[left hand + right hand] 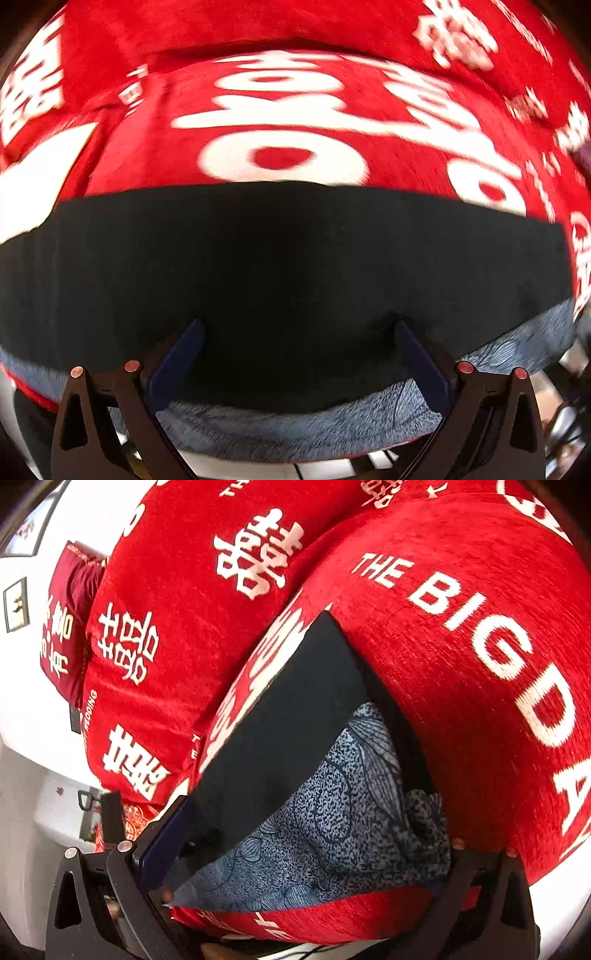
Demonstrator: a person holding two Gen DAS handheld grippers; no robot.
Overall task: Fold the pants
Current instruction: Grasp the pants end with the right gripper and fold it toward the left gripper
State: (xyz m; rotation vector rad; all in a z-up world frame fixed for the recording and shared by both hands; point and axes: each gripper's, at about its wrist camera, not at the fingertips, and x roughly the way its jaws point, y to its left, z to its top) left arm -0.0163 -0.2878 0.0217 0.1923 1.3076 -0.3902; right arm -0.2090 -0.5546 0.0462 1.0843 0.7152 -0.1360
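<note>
The black fabric pants lie as a flat dark band across the red plush blanket with white lettering, over a blue-grey patterned cloth at the blanket's near edge. The left gripper stands wide over them. The right gripper is spread wide around the pants and patterned cloth.
</note>
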